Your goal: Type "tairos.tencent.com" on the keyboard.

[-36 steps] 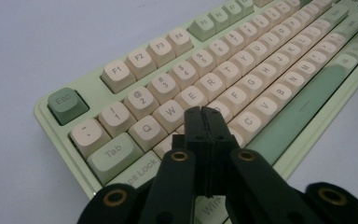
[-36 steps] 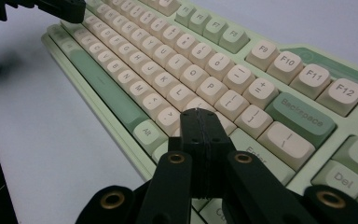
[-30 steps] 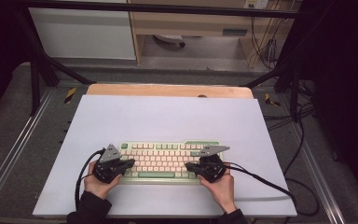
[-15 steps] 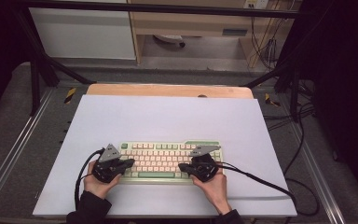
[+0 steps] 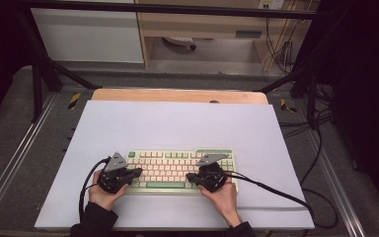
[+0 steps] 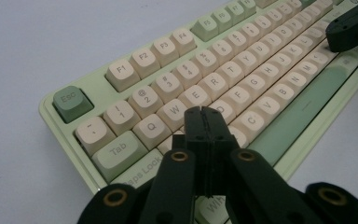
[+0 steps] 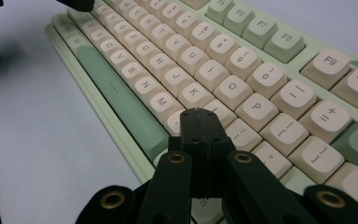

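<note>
Two shut claws poised over a keyboard's home rows.

Both the left claw (image 6: 203, 112) and right claw (image 7: 198, 113) are fully closed and hold nothing, so each tip works as a single finger. The keyboard (image 5: 177, 168) lies directly under and ahead of both tips, the left over the S–D keys, the right near L. Judged best: press one key at a time, straight down, lightly, keeping the tip centred so neighbours stay untouched.

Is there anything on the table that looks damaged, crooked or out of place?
Nothing stands out. The keyboard lies square on the white mat with no visible gaps among its keys, and both shut grippers sit over it.
</note>
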### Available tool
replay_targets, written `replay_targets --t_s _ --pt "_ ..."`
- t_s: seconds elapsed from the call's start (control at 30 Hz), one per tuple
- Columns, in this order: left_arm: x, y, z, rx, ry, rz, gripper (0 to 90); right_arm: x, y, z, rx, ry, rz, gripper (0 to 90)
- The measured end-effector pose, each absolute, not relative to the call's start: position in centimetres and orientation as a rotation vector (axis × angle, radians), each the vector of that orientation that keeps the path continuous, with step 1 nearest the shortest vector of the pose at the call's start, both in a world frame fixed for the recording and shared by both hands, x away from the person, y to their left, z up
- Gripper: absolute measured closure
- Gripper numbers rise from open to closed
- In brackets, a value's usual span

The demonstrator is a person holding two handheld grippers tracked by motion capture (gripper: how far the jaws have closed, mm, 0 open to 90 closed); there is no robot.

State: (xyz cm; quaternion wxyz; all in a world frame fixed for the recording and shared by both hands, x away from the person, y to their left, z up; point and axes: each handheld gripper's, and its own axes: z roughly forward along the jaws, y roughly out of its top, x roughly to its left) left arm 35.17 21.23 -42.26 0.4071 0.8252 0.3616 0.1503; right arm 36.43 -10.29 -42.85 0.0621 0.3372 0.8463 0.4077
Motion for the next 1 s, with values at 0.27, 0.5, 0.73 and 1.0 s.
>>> replay_targets --t_s 0.27,0.5,0.73,1.0 --pt "35.2 21.2 -42.3 2.083 0.911 0.379 90.0 36.4 -10.3 -42.9 1.016 2.558 1.225 90.0" --pt "35.2 21.2 -42.3 2.083 0.910 0.380 90.0 36.4 -10.2 -43.1 1.012 2.563 1.212 90.0" --pt "35.1 21.1 -42.2 2.084 0.907 0.381 90.0 36.2 -10.7 -42.3 1.002 2.542 1.215 90.0" --pt "35.1 21.0 -42.0 2.084 0.898 0.384 90.0 36.2 -11.4 -41.8 1.003 2.531 1.202 90.0"
